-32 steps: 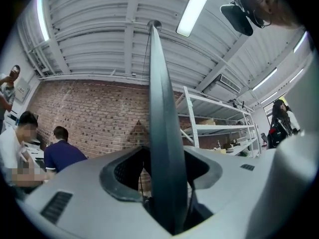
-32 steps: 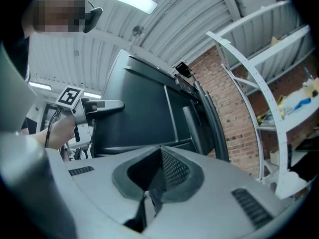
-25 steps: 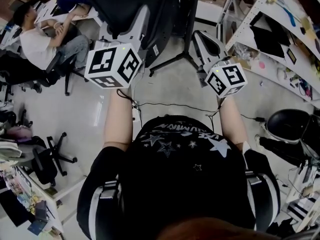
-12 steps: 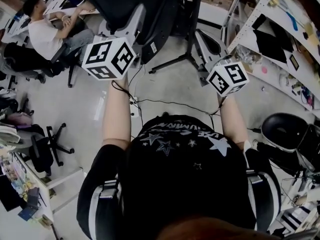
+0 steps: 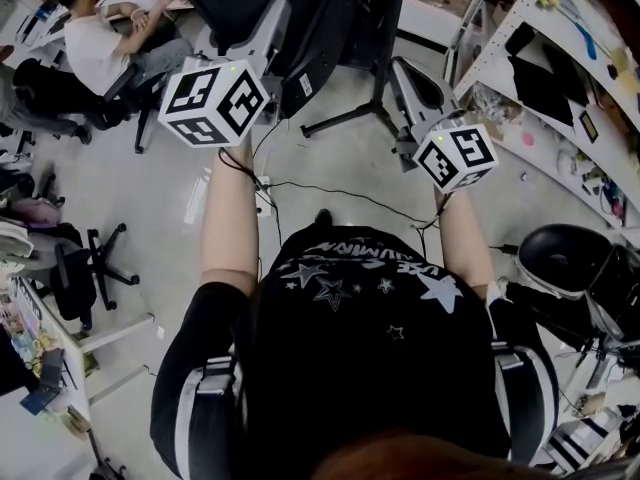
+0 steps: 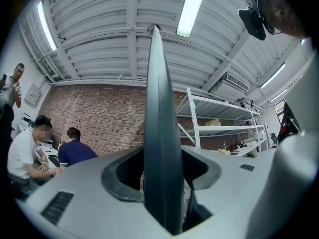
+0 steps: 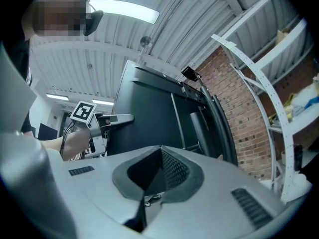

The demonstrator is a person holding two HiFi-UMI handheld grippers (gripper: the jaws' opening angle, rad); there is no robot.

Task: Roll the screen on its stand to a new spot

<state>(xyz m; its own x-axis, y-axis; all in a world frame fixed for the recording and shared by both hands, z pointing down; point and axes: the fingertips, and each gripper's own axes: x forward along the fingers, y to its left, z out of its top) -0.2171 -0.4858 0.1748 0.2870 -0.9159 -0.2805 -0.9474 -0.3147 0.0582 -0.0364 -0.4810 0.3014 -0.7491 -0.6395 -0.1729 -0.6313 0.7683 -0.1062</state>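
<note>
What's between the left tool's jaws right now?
The screen, edge-on and upright, fills the gap between them; the left gripper view shows it.

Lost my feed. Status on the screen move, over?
Left gripper clamped on screen edge. Right gripper shut, empty. Shelving at right, seated person at left.

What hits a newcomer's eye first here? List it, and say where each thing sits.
The big black screen on its stand looms at the top of the head view. The left tongs are clamped on its edge, a dark blade that splits the left gripper view down the middle. At the head view's top left sits a person in a white shirt.
</note>
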